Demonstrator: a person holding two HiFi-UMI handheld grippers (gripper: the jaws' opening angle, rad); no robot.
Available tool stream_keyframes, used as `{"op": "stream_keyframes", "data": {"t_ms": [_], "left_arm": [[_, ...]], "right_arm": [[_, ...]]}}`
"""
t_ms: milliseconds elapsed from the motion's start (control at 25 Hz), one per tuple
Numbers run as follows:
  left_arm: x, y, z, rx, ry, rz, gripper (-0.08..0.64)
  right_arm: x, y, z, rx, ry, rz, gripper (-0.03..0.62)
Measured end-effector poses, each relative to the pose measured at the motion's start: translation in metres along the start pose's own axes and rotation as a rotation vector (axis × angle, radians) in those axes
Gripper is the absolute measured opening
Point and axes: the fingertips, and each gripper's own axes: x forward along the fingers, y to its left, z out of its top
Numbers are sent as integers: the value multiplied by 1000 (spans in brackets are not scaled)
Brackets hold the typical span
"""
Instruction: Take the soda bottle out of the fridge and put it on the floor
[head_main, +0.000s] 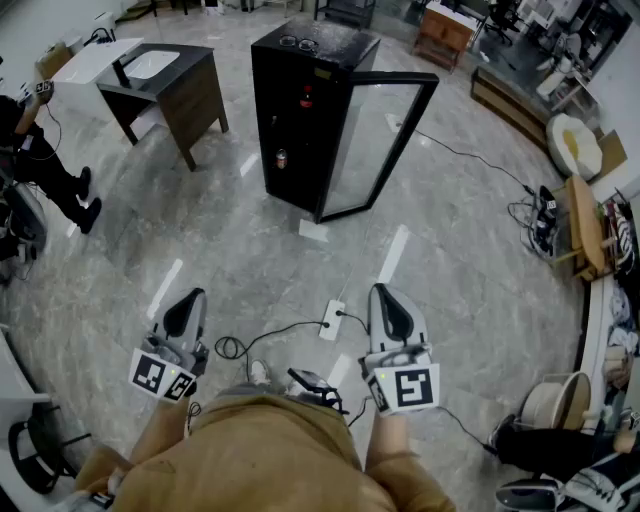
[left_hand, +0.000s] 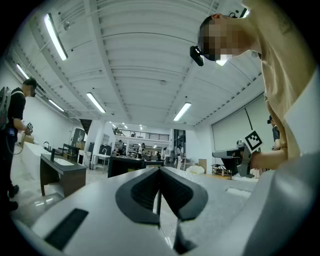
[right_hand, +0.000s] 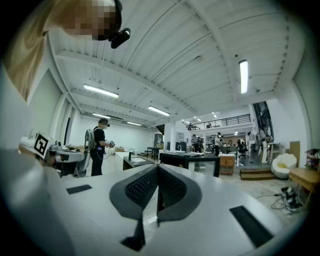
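Observation:
The black fridge (head_main: 300, 60) stands on the marble floor ahead of me, its glass door (head_main: 375, 140) swung open to the right. On an upper shelf inside is a dark soda bottle (head_main: 306, 97) with a red label. A small can (head_main: 281, 158) sits on a lower shelf. My left gripper (head_main: 189, 300) and right gripper (head_main: 386, 294) are held low in front of my body, far short of the fridge and pointing toward it. Both are shut with nothing between the pads. The left gripper (left_hand: 160, 172) and the right gripper (right_hand: 158, 170) each show pads pressed together.
A dark table with a white sink (head_main: 165, 80) stands left of the fridge. A person (head_main: 40, 150) stands at the far left. A power strip with its cable (head_main: 332, 320) lies on the floor between my grippers. Cables, a chair and clutter (head_main: 585, 230) line the right side.

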Motion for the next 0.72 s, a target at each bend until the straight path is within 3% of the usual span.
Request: {"op": "stream_keyframes", "data": {"t_ms": [200, 600, 720], "left_arm": [[-5, 3, 6, 7, 3, 8, 2], [-25, 39, -9, -15, 55, 48, 2], [-26, 51, -8, -17, 52, 47, 2]], "right_arm": [[-12, 4, -5, -14, 25, 9, 0], [23, 26, -6, -12, 33, 28, 0], [34, 35, -1, 36, -7, 58, 2]]}}
